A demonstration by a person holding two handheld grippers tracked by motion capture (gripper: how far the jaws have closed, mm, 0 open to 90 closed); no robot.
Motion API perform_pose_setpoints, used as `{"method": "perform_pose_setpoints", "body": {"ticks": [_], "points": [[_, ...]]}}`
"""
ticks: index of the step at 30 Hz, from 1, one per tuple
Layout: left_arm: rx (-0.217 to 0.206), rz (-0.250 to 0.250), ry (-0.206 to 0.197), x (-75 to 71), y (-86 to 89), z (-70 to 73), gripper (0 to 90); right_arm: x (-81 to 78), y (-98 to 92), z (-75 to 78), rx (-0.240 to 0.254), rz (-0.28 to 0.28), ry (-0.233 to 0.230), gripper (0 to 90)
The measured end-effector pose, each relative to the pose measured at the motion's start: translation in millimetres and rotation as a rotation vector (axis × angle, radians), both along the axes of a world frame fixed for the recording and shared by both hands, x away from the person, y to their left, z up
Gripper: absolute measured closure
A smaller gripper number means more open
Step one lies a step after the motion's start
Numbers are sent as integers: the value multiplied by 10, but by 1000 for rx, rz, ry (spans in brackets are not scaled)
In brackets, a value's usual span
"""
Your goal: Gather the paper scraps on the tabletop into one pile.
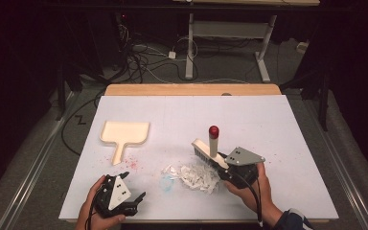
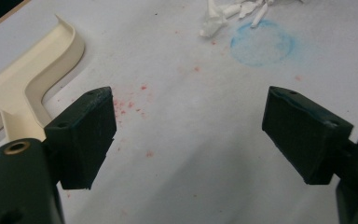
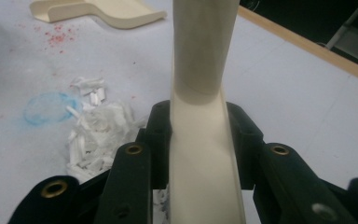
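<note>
The hand brush (image 1: 210, 149) sits just right of the middle of the high view, on the white table (image 1: 268, 124). Its cream handle has a red tip (image 1: 213, 131) that points up. Its dark bristles (image 1: 204, 155) face down, right beside the pile of paper scraps (image 1: 195, 176); I cannot tell if they touch the scraps.

The right tongs (image 1: 226, 165) are squeezed tight on the brush handle. In the right gripper view the cream handle (image 3: 200, 140) runs up the middle, and a black jaw presses on each side of it. A hand (image 1: 254, 187) holds these tongs in the lower right of the high view.

The paper scraps are small, white and piled up in the lower middle of the high view. Just left of them is a pale blue round smudge (image 1: 165, 180) on the table.

The left tongs (image 1: 133, 197) are in the lower left of the high view, held by the other hand (image 1: 92, 211). Their jaws stand wide apart with nothing between them, and in the left gripper view bare table (image 2: 191, 154) shows between the two jaws.

The cream dustpan (image 1: 123, 134) lies flat in the left middle of the high view, well apart from the brush. Its handle points toward the bottom of the frame. Small red specks (image 1: 133, 164) lie near the end of that handle.
</note>
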State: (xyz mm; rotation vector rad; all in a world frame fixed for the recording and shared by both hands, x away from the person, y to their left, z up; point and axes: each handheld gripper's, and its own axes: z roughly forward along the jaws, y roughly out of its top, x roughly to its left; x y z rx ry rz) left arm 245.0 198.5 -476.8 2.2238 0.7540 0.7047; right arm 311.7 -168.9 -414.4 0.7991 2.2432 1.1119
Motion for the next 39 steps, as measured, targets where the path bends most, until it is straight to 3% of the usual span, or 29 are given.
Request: {"method": "perform_pose_setpoints", "body": {"ticks": [4,7,10,17,18,19,20,21,22,24,25,26,27,28,31,33,39], "points": [[0,3,3,4,-1,-3,167,51,-43,53,5,-15,-16,683],[-4,2,3,6,-8,-5,167,121,-36,17,-19,-45,-47,683],[-6,4,9,12,-11,-13,167,125,-50,-51,-41,-54,-11,683],[-15,31,8,11,12,12,168,65,-99,-50,-58,-60,-20,684],[-50,30,9,16,5,43,167,73,-93,-50,-53,-56,-19,683],[-92,16,-6,26,1,89,168,109,-93,-59,9,-38,46,684],[-78,21,-21,14,-27,124,168,127,-71,-70,40,-23,106,682],[-26,26,-60,6,-58,142,168,103,-29,-73,-6,0,92,683],[-36,19,-57,39,-49,137,167,52,24,-81,-111,-8,-1,683],[-50,16,-38,67,-32,115,167,64,5,-97,-93,-10,17,683],[-40,13,-28,89,-25,84,167,86,-23,-118,-49,1,71,684],[-21,10,-23,104,-24,52,167,84,-43,-129,-19,6,92,684],[-5,7,-17,111,-29,26,167,31,-21,-125,-56,-6,51,683],[6,5,-13,109,-34,13,167,31,-21,-125,-56,-6,51,683],[-10,-6,-18,54,-42,29,167,-27,97,-158,-50,8,55,683],[-10,-9,-24,25,-39,32,167,-67,277,-165,-46,32,63,683],[-12,-10,-22,52,-37,34,167,-80,548,-162,-56,61,17,684]]}}
